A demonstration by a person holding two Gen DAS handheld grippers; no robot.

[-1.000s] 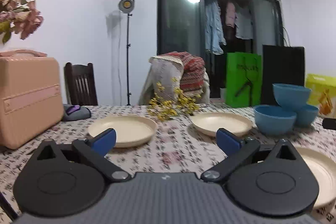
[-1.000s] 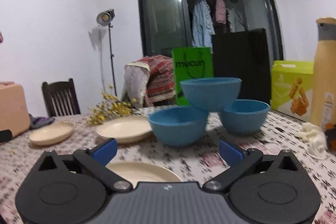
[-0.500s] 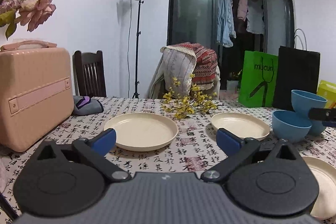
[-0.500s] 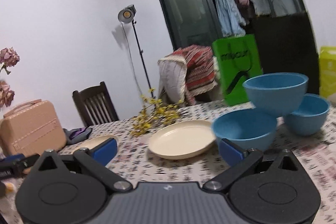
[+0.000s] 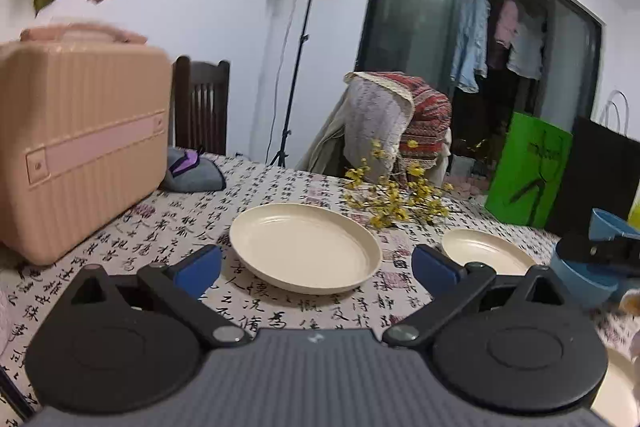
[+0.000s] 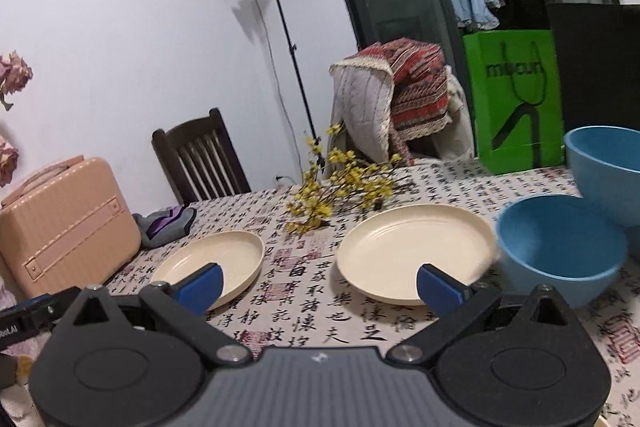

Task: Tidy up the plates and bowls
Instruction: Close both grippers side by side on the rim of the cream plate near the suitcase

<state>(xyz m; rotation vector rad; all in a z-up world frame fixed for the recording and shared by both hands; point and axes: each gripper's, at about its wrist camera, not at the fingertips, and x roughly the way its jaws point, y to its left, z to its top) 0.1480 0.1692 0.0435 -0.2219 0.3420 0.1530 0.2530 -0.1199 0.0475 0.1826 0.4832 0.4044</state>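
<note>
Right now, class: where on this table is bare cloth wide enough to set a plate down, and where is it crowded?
One free patch lies between the left plate and the right plate, below the yellow flowers. Another lies between the pink case and the left plate, in front of the grey pouch. It is crowded by the blue bowls, which sit close against the right plate.
</note>
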